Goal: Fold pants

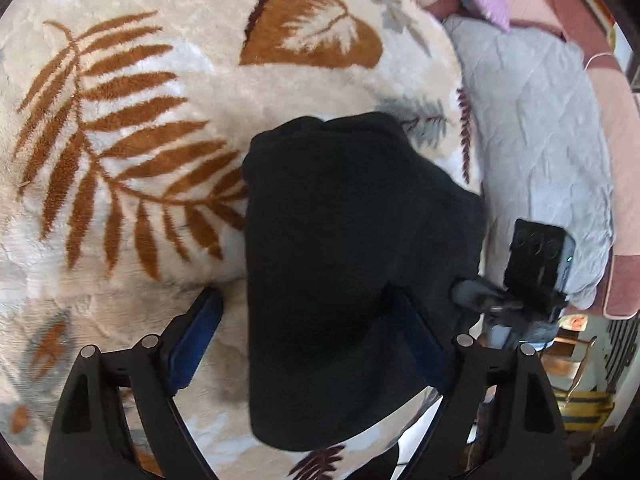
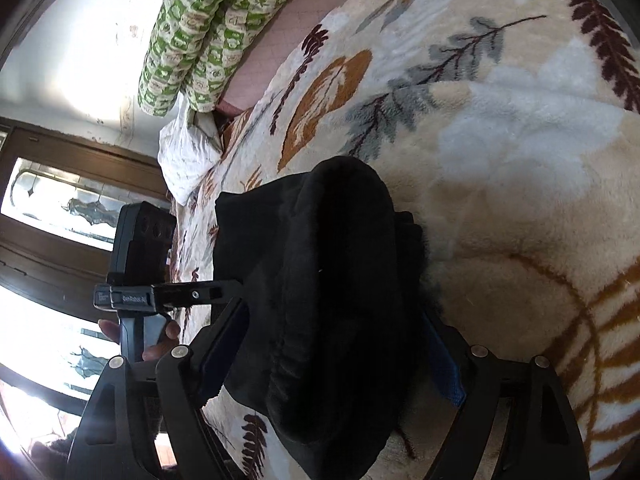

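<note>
The black pants (image 1: 344, 264) lie folded into a thick bundle on a cream leaf-patterned blanket (image 1: 140, 120). My left gripper (image 1: 308, 308) stands open over the near part of the bundle, its blue-padded fingers (image 1: 196, 340) wide apart, one on each side of the cloth. In the right wrist view the pants (image 2: 328, 288) fill the gap between the fingers of my right gripper (image 2: 332, 320), which is also open and straddles the bundle. The other gripper (image 2: 140, 264) shows at the left there, held by a hand.
A grey quilted cover (image 1: 540, 140) and a pink mattress edge (image 1: 616, 200) lie right of the blanket. A green-patterned rolled quilt (image 2: 208, 28) and a white pillow (image 2: 184, 156) sit at the far end. A window and wooden frame (image 2: 60, 208) are at the left.
</note>
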The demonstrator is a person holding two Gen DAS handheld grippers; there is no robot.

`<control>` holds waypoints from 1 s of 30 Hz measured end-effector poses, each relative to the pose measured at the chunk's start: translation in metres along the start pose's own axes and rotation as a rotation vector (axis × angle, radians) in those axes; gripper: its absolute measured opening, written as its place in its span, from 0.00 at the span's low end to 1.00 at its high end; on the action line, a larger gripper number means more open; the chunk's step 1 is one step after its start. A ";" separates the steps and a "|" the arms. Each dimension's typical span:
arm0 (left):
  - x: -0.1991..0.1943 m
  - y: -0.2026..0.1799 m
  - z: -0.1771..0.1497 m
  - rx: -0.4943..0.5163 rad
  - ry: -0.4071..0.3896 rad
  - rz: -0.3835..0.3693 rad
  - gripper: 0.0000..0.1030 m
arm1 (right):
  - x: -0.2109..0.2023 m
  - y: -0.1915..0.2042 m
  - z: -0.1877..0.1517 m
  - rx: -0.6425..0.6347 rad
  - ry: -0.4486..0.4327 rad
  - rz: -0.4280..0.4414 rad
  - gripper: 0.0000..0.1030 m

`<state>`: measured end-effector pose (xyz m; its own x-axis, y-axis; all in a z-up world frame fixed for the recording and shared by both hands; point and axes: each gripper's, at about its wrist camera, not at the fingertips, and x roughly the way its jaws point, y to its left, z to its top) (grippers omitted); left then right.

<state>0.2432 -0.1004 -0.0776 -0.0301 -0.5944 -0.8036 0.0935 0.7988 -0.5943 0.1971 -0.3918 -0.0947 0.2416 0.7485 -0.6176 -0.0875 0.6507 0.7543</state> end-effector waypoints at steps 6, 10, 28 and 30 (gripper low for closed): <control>-0.002 -0.001 -0.016 -0.008 -0.023 -0.156 0.25 | -0.002 -0.002 -0.007 -0.016 -0.024 -0.096 0.44; -0.023 0.013 -0.025 -0.070 -0.047 -0.251 0.21 | -0.006 0.005 -0.013 -0.011 -0.077 -0.095 0.40; -0.113 0.134 -0.080 -0.074 -0.181 0.125 0.48 | 0.136 0.135 -0.026 -0.179 -0.005 -0.077 0.49; -0.112 0.127 -0.082 -0.003 -0.218 0.189 0.66 | 0.132 0.130 -0.029 -0.205 -0.030 -0.129 0.61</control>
<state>0.1765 0.0756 -0.0657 0.2027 -0.4405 -0.8746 0.0740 0.8974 -0.4349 0.1896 -0.2043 -0.0845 0.2913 0.6556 -0.6967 -0.2478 0.7551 0.6070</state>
